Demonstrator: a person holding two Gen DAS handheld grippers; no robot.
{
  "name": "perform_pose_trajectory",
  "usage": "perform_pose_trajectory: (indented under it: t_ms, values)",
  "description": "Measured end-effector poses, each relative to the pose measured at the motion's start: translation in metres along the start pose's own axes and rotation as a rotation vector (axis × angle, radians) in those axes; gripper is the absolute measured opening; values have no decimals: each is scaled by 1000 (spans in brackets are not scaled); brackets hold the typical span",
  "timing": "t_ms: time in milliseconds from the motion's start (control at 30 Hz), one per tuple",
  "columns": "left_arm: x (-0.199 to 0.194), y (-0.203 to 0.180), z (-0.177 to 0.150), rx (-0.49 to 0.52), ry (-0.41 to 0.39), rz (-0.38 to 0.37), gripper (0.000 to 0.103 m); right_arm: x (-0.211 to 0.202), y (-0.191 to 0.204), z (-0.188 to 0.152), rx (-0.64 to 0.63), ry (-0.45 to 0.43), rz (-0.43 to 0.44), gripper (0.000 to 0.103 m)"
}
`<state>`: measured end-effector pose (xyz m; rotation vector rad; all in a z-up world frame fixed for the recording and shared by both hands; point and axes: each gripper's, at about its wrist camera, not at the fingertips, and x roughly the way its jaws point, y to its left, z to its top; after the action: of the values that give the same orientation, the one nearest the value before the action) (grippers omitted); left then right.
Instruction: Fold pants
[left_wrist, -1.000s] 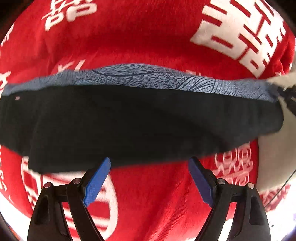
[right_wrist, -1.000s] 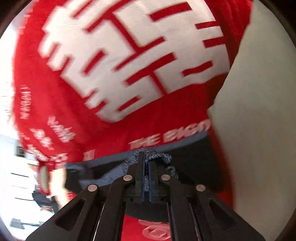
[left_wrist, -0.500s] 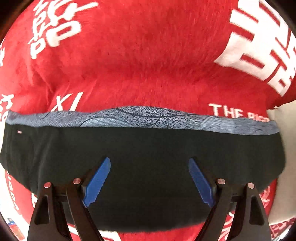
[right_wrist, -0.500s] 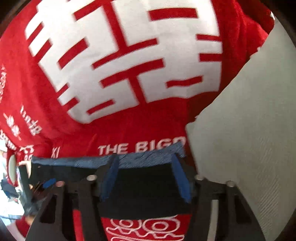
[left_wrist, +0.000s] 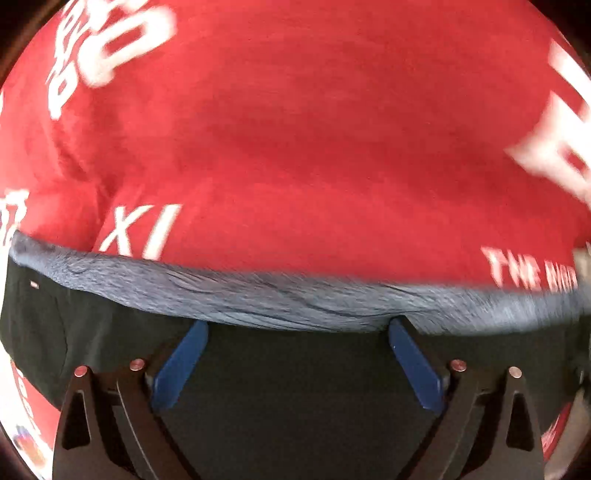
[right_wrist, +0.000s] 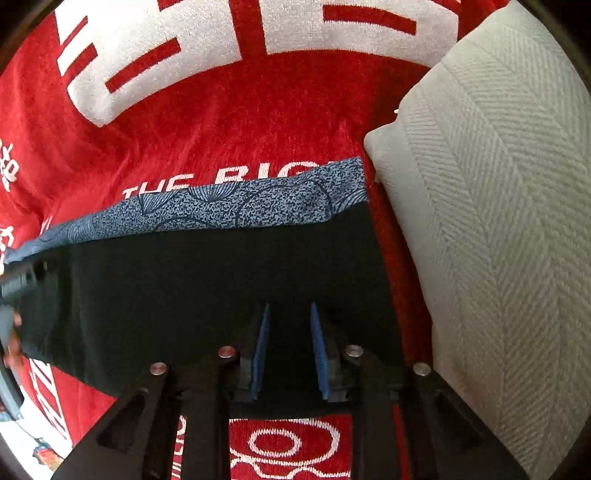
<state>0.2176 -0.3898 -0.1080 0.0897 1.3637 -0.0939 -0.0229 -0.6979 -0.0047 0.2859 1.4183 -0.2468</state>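
Note:
The black pants (left_wrist: 295, 387) lie folded flat on a red blanket (left_wrist: 295, 147), with a blue patterned band (left_wrist: 258, 299) along their far edge. My left gripper (left_wrist: 297, 328) is open and empty, its blue pads over the black cloth near the band. In the right wrist view the pants (right_wrist: 184, 280) and their band (right_wrist: 240, 206) lie flat. My right gripper (right_wrist: 288, 314) hovers over the pants' right end with its jaws a little apart, holding nothing.
The red blanket (right_wrist: 184, 129) bears large white characters and lettering. A grey herringbone cushion (right_wrist: 498, 221) stands right of the pants, close to their right edge.
The right gripper let go of the band and drew back, its jaws now narrower than half a second ago. The pants settled flat. The left gripper moved forward over the black cloth.

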Motion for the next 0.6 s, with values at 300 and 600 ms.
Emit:
perform_pose_trajectory:
  t_ms: [300,600]
  values:
    - [-27,75,11,-109,-43,34,99,-13,-4,-3,48,8,48,42]
    - [-57,153,-57,-116,11,36,99,-59,65,-47,158,-10,333,60]
